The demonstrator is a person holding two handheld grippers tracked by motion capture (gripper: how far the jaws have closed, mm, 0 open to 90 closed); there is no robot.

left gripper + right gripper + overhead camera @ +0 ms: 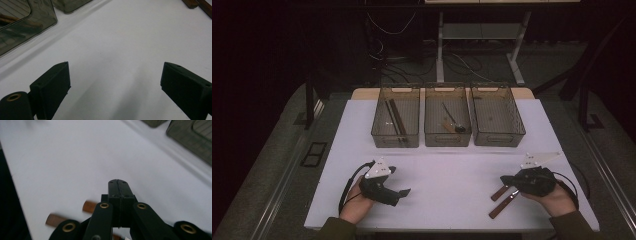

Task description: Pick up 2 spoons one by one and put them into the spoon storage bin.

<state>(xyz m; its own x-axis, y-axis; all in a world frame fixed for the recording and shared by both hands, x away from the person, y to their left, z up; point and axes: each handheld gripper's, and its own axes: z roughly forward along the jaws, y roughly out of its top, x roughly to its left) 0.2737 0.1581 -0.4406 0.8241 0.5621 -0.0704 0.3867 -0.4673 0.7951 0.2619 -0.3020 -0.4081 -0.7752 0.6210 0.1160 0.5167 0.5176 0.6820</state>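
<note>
meanwhile, right gripper (514,186), jaws pressed together, hovers over two wooden-handled utensils (500,200), likely bound for the sorting bins (497,138); left gripper (399,195) waits, jaws apart.

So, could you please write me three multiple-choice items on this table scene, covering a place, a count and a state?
1. Where do the two brown-handled tools lie?
A. in the middle bin
B. on the white table under the right gripper
C. beside the left gripper

2. How many clear bins stand in the row?
A. two
B. three
C. four

3. How do the left gripper's jaws stand?
A. wide open, nothing between
B. shut
C. clamped on a handle

Answers: 1 B, the handles stick out below that gripper; 2 B, three side by side; 3 A, bare table shows between them.
</note>
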